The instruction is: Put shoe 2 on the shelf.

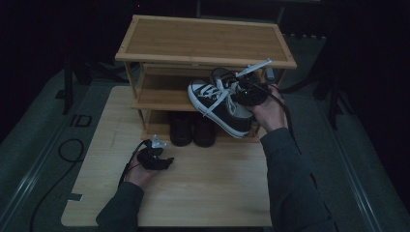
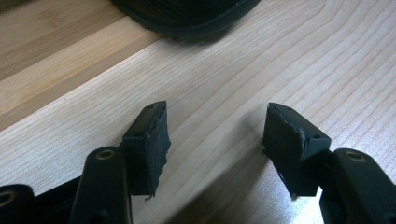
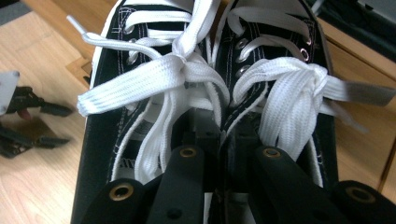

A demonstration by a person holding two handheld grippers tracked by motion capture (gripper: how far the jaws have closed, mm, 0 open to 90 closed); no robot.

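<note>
From the high view, my right gripper [image 1: 241, 89] holds a pair of black canvas sneakers with white laces and white soles [image 1: 220, 104] in the air, level with the middle shelf of the light wooden three-tier shoe rack [image 1: 205, 41]. The toes point away from my fingers, toward the rack's left side. Below the sneakers, a pair of dark shoes [image 1: 192, 129] sits on the bottom shelf. My left gripper [image 1: 157, 159] rests low over the pale wooden table [image 1: 212, 193], well apart from the sneakers.

In the left gripper view, my two padded fingers [image 2: 149, 140] stand released, with bare table between them. A dark shoe sole [image 2: 187, 16] lies just ahead of the tips.

In the right gripper view, my fingers [image 3: 187, 172] are clenched on the inner collars of the two sneakers, pinching them together, one shoe on each side. The knotted laces [image 3: 187, 70] lie just beyond the tips.
</note>
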